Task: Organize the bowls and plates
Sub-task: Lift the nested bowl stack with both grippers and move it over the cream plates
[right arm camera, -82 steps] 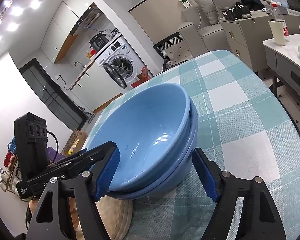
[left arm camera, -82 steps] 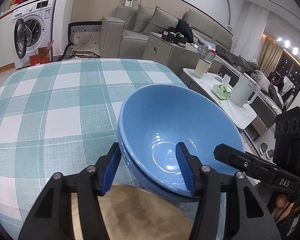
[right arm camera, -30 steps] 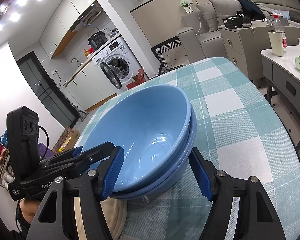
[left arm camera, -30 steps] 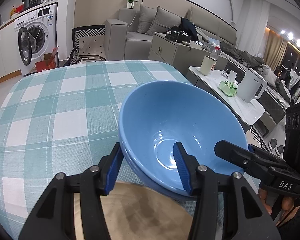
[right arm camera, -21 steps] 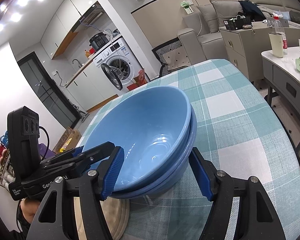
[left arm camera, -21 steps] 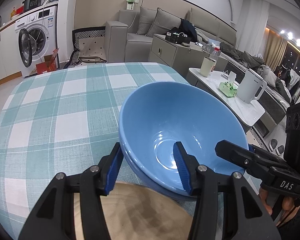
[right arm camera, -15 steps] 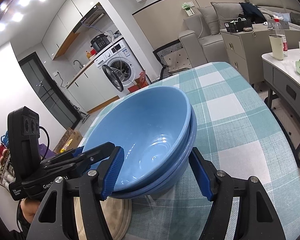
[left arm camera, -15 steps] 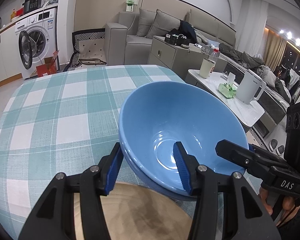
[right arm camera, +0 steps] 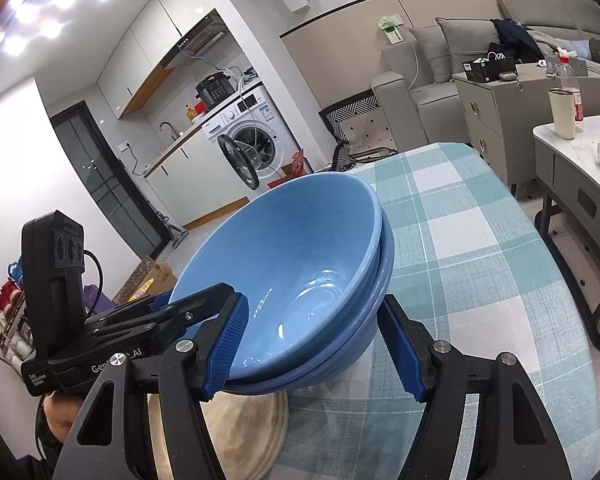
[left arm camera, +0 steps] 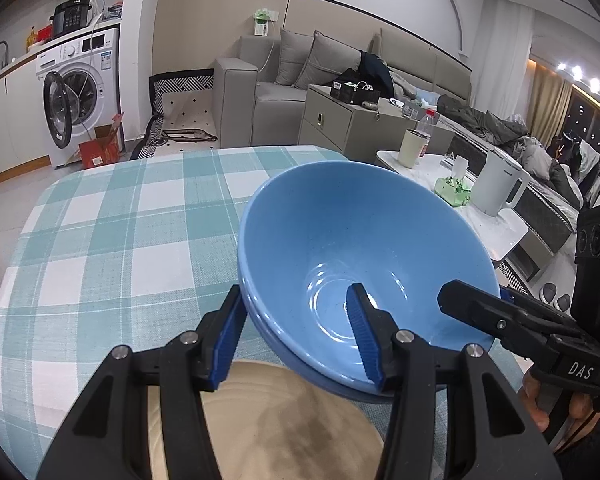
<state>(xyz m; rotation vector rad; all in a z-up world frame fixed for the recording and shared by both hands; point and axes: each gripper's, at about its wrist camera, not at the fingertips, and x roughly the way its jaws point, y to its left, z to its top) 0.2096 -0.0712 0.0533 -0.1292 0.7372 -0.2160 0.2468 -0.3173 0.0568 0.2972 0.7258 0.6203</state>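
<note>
two blue bowls (left arm camera: pixel 364 256) (right arm camera: pixel 300 264) sit nested one inside the other, tilted, above the near edge of the surface (left arm camera: pixel 112 240) (right arm camera: pixel 472 264), which is covered in a teal and white check cloth. just below and in front of them lies a round tan plate (left arm camera: pixel 276 420) (right arm camera: pixel 244 428) on the cloth.

the left gripper (left arm camera: pixel 296 336) has the near rim of the bowls between its fingers: one blue pad lies against the outside wall, the other reaches down inside the upper bowl, so it is clamped on the rim. the right gripper (right arm camera: pixel 316 348) takes the stack from the other side in the same way, one finger inside the upper bowl and the other against the outer wall of the lower bowl, and it grips at a middling width. each gripper shows in the other's view, with part of a hand (left arm camera: pixel 540 404) (right arm camera: pixel 60 416) behind it.

beyond the surface stand a washing machine (left arm camera: pixel 80 92) (right arm camera: pixel 248 140) with its door open, a grey sofa (left arm camera: pixel 300 76) (right arm camera: pixel 432 72), a grey cabinet (left arm camera: pixel 352 124) (right arm camera: pixel 496 108) and a low white table (left arm camera: pixel 496 228) with a white kettle (left arm camera: pixel 500 182) on it
</note>
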